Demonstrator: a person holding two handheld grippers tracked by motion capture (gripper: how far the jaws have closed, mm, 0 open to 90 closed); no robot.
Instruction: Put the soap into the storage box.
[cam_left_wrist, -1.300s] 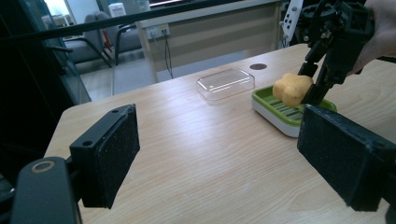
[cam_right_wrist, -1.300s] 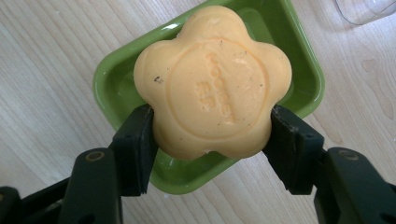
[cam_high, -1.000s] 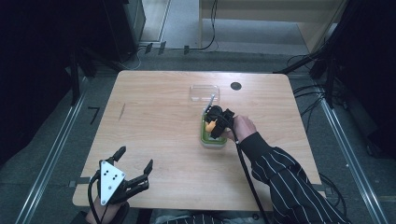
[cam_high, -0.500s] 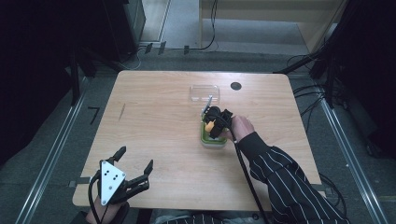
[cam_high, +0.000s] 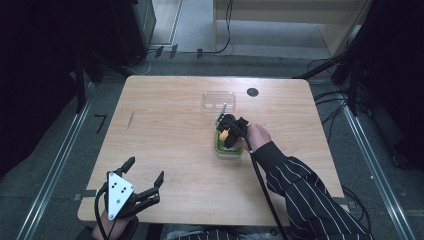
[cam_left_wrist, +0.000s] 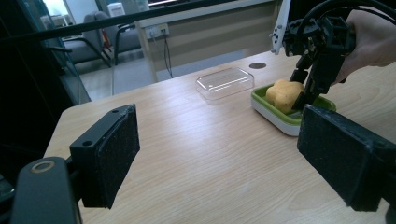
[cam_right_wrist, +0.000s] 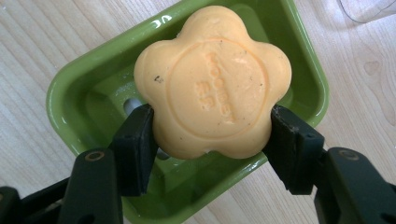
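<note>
Orange soap (cam_right_wrist: 212, 81), clamped by right claw (cam_right_wrist: 212, 140), hides green dish (cam_right_wrist: 74, 84) floor; left claw (cam_left_wrist: 219, 154) wide.

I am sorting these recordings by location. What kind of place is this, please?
Probably an office or lab set up for recording, not a home. A bare wooden table stands among cables on a grey floor, with office chairs and a wall socket behind.

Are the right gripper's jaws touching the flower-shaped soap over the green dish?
Touching. The right gripper view shows both black jaws of the right gripper pressed against opposite sides of the orange soap, no gap on either side, above the green dish.
</note>
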